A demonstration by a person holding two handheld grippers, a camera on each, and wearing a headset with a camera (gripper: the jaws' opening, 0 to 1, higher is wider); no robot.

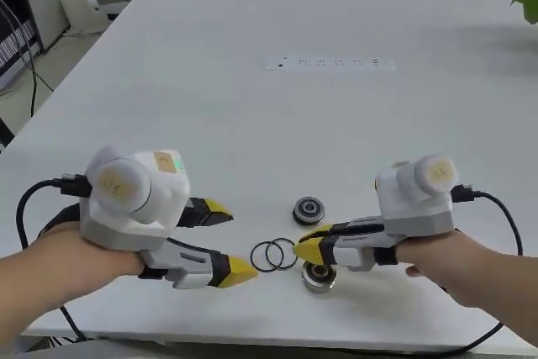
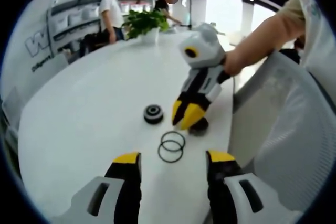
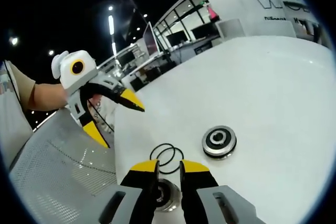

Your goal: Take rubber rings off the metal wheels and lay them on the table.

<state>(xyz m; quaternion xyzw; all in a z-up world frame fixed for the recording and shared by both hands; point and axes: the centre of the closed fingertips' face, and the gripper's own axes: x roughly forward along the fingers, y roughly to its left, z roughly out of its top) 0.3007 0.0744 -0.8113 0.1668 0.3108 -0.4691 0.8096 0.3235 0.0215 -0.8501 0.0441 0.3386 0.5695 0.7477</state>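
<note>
Two thin black rubber rings (image 1: 273,254) lie flat on the white counter (image 1: 252,107), overlapping one another, so part of the job looks done. Just beside them, on the person's side, sits a small round metal wheel with a dark hub (image 1: 319,277). A second metal wheel of the same kind (image 1: 308,209) stands on the far side of the rings, a little apart from them. Whether either wheel carries a ring I cannot tell; the detail is too small.

The right gripper (image 1: 307,250), pale grey with yellow-tipped jaws, hangs right over the near wheel, tips at its rim. In the right gripper view its jaws stand close with a narrow gap, and the wheel shows under and between them. Whether they pinch anything I cannot tell. The left gripper (image 1: 229,239) is held near the rings from the other side, jaws wide apart and holding nothing, pointed toward the rings and the near wheel.

The step in hand seems to be the near wheel: finding a hold on its ring. That wheel is small and loose, so it would likely lift along with the ring. The next move probably calls for the left gripper to steady the wheel while the right gripper catches the ring's edge, peels it off and lays it by the other two. After that comes the far wheel
</note>
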